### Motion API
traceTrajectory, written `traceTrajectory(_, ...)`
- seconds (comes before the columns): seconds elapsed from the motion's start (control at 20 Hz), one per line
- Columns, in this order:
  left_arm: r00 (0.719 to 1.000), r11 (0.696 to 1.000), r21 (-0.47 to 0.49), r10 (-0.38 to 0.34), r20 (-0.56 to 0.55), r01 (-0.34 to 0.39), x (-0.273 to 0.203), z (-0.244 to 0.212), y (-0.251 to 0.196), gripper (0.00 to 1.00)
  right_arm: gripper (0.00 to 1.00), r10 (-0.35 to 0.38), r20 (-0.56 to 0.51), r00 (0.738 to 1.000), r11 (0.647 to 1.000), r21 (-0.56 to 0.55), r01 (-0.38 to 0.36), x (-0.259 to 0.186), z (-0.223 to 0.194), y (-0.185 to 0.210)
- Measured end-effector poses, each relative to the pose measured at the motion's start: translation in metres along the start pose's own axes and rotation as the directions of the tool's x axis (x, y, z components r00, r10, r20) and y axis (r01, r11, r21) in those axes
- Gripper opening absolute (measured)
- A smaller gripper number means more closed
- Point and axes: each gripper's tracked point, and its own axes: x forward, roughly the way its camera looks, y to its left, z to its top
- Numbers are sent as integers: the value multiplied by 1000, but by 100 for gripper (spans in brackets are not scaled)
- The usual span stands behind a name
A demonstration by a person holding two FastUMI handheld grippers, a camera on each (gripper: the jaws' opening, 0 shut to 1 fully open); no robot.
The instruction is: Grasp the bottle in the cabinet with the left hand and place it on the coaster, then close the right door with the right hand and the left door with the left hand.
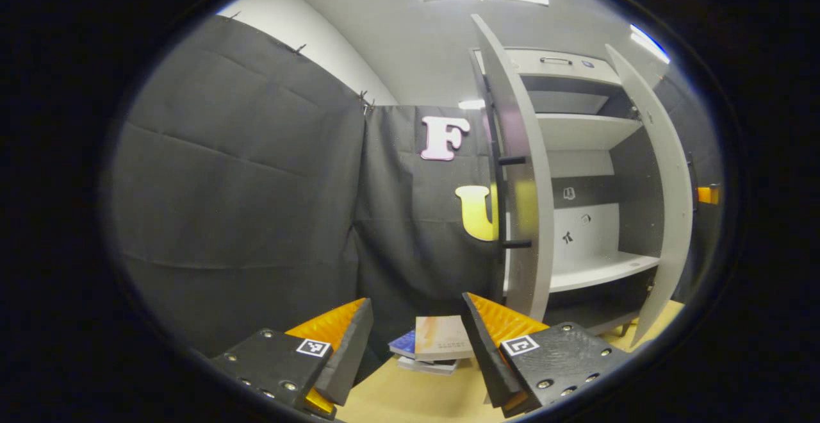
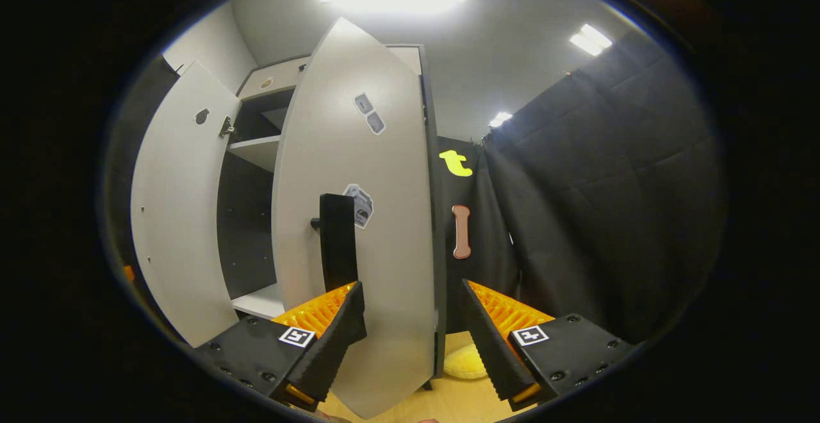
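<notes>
The grey cabinet (image 1: 589,134) stands with both doors swung wide, and the shelves I can see are bare. In the left gripper view, the left door (image 1: 522,173) with its black handle (image 1: 506,202) is just right of my left gripper (image 1: 416,307). That gripper is open with nothing between its fingers, above the wooden table. In the right gripper view, the right door (image 2: 359,205) is close ahead, its black handle (image 2: 337,240) just above one finger. My right gripper (image 2: 411,288) is open, and the door's lower part lies between its fingers. The left door (image 2: 173,218) stands farther off.
A small stack of books (image 1: 435,343) lies on the table (image 1: 416,397) ahead of the left gripper. A pale yellow round pad (image 2: 464,362) rests on the table past the right door's bottom edge. Black cloth walls close in the booth behind and beside the cabinet.
</notes>
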Motion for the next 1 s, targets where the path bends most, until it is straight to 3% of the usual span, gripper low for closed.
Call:
traceTrajectory(0.05, 1000, 1000, 0, 2, -5, -2, 0, -1, 2, 88, 92, 9, -8, 1000, 1000, 9, -9, 5, -2, 6)
traceTrajectory(0.1, 1000, 1000, 2, 1, -9, -1, 0, -1, 3, 88, 96, 20, -15, 1000, 1000, 18, -19, 10, -3, 11)
traceTrajectory(0.2, 1000, 1000, 12, 3, -7, -3, 1, 0, 8, 88, 92, 43, -32, 999, 998, 37, -41, 18, -8, 22)
traceTrajectory(0.25, 1000, 1000, 13, 7, -6, -7, 2, 1, 9, 88, 96, 46, -37, 998, 998, 45, -44, 23, -11, 24)
traceTrajectory(0.4, 1000, 1000, -1, 3, -16, -3, -1, -4, 11, 88, 96, 47, -67, 997, 996, 78, -41, 35, -19, 33)
traceTrajectory(0.45, 1000, 1000, 0, 5, -22, -5, -1, -6, 12, 88, 92, 47, -69, 997, 995, 88, -41, 34, -20, 33)
traceTrajectory(0.5, 1000, 1000, 1, 6, -28, -6, -1, -6, 14, 81, 96, 48, -73, 996, 995, 95, -41, 33, -20, 33)
traceTrajectory(0.7, 999, 1000, -1, -7, -32, 7, 7, -1, 13, 81, 97, 10, -69, 998, 996, 94, -4, 30, -19, 22)
traceTrajectory(0.95, 999, 999, 5, -31, -29, 31, 40, 18, 3, 81, 97, -41, -72, 997, 998, 49, 44, -6, -22, -19)
traceTrajectory(1.0, 999, 999, 4, -36, -31, 36, 48, 23, 0, 88, 97, -53, -69, 996, 998, 41, 56, -15, -23, -27)
